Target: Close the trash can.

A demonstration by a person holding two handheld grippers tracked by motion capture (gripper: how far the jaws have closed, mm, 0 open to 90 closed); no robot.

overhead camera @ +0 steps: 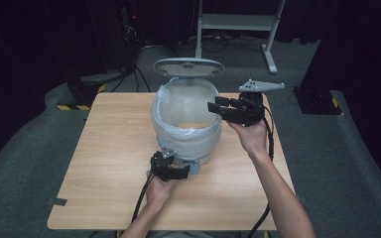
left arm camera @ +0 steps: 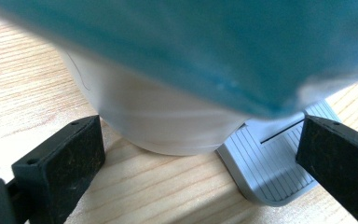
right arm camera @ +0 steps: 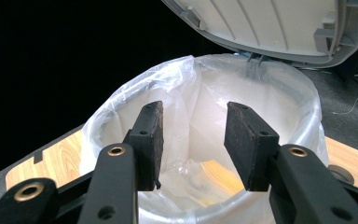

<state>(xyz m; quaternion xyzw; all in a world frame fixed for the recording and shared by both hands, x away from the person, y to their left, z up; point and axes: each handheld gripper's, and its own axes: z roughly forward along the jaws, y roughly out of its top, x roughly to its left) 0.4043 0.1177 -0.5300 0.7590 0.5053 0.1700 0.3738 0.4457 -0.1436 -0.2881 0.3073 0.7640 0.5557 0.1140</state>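
High cam overhead, gripper cams close, all share bin

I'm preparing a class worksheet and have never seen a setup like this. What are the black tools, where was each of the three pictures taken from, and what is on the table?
A person sits at a wooden table holding a hand-held gripper with two black jaws in each hand.

The high view looks down from above. The other two come from cameras riding on the grippers, looking along their jaws.

On the table stands a small pedal bin lined with a clear plastic bag, its lid raised.

The left gripper is low at the bin's base, jaws open, by the grey foot pedal. The right gripper is held at the bin's rim, jaws open, holding nothing.
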